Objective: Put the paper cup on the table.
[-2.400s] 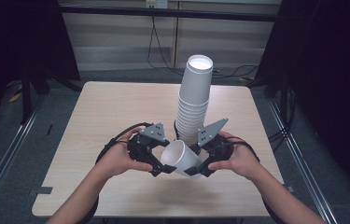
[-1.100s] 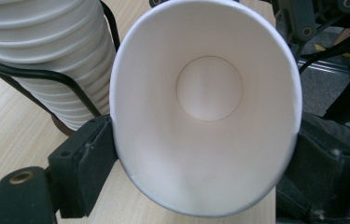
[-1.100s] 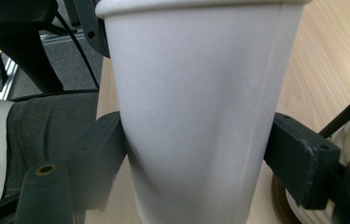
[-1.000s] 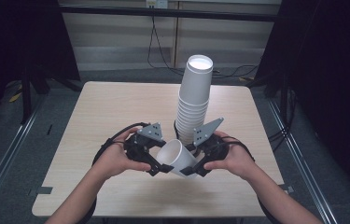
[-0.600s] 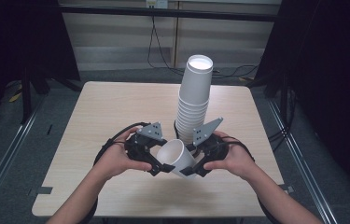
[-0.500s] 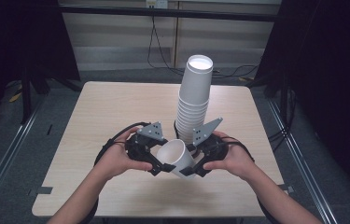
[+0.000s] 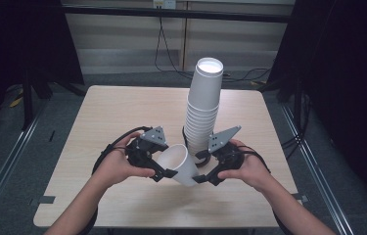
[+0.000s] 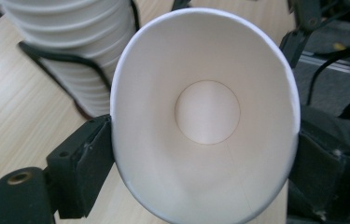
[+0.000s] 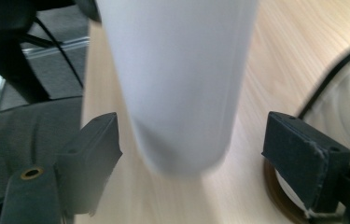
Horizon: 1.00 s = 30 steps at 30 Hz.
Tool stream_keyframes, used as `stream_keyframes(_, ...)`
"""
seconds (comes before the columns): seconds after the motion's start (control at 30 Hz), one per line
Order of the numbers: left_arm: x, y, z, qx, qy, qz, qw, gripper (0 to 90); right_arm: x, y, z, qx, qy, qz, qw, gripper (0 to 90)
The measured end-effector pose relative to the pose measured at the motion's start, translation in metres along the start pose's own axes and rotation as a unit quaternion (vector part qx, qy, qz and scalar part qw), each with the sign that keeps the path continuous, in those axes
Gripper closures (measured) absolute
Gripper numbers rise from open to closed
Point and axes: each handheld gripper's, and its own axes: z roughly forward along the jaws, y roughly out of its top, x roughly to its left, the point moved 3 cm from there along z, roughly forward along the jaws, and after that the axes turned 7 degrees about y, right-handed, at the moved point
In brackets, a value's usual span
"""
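A white paper cup (image 7: 178,164) hangs tilted just above the table between both grippers, mouth toward the left one. In the left gripper view the cup (image 8: 205,112) faces me mouth-on, squeezed a little oval. My left gripper (image 7: 164,172) (image 8: 205,158) has its pads on the rim's two sides, and its jaws have just been closing on it. In the right gripper view the cup's base (image 9: 182,70) sits between the jaws. My right gripper (image 7: 201,169) (image 9: 198,154) is open, with a gap on each side of the cup.
A tall stack of white cups (image 7: 204,107) stands on the wooden table (image 7: 122,112) just behind the grippers, leaning slightly, also close by in the left gripper view (image 8: 70,42). A black cable (image 8: 56,58) curls round its base. Dark floor and rails surround the table.
Both hands and the cup have drifted slightly to the left since the earliest frame. The cup has stayed between the two grippers.
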Motion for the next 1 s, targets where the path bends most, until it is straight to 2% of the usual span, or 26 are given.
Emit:
stream_keyframes(0.07,0.001,-0.002,0.0,0.006,0.011,-0.004,0.9999,13.9,-0.001,-0.005,-0.001,0.002,-0.006,0.005,1.0,18.3)
stream_keyframes(0.17,0.003,-0.004,0.0,0.026,0.03,0.002,0.9992,13.5,-0.003,-0.014,-0.002,0.003,-0.013,0.015,0.9998,18.2)
stream_keyframes(0.3,0.007,-0.009,-0.002,0.038,0.034,-0.004,0.9987,13.5,-0.006,-0.026,0.001,0.015,-0.024,0.024,0.9993,18.3)
stream_keyframes(0.37,0.009,-0.013,-0.002,0.039,0.043,-0.009,0.9983,13.5,-0.007,-0.031,0.002,0.013,-0.029,0.025,0.9992,18.2)
stream_keyframes(0.47,0.013,-0.017,-0.005,0.042,0.049,-0.016,0.9978,13.3,-0.008,-0.039,0.004,0.027,-0.039,0.03,0.9984,18.2)
stream_keyframes(0.67,0.021,-0.025,-0.009,0.058,0.062,-0.016,0.9962,13.1,-0.014,-0.061,0.01,0.039,-0.069,0.042,0.996,18.5)
stream_keyframes(0.77,0.022,-0.028,-0.009,0.06,0.067,-0.023,0.9957,13.0,-0.014,-0.07,0.011,0.037,-0.067,0.051,0.9957,18.5)
stream_keyframes(0.8,0.023,-0.03,-0.009,0.061,0.067,-0.026,0.9955,12.9,-0.015,-0.073,0.012,0.041,-0.068,0.048,0.9957,18.5)
stream_keyframes(0.83,0.024,-0.031,-0.01,0.065,0.067,-0.022,0.9953,12.9,-0.014,-0.076,0.013,0.045,-0.071,0.049,0.9952,18.5)
stream_keyframes(0.87,0.025,-0.032,-0.01,0.062,0.069,-0.028,0.9953,12.9,-0.014,-0.079,0.013,0.049,-0.075,0.049,0.9948,18.6)
stream_keyframes(1.0,0.028,-0.035,-0.012,0.067,0.072,-0.029,0.9947,12.8,-0.014,-0.089,0.015,0.051,-0.081,0.054,0.9939,18.6)
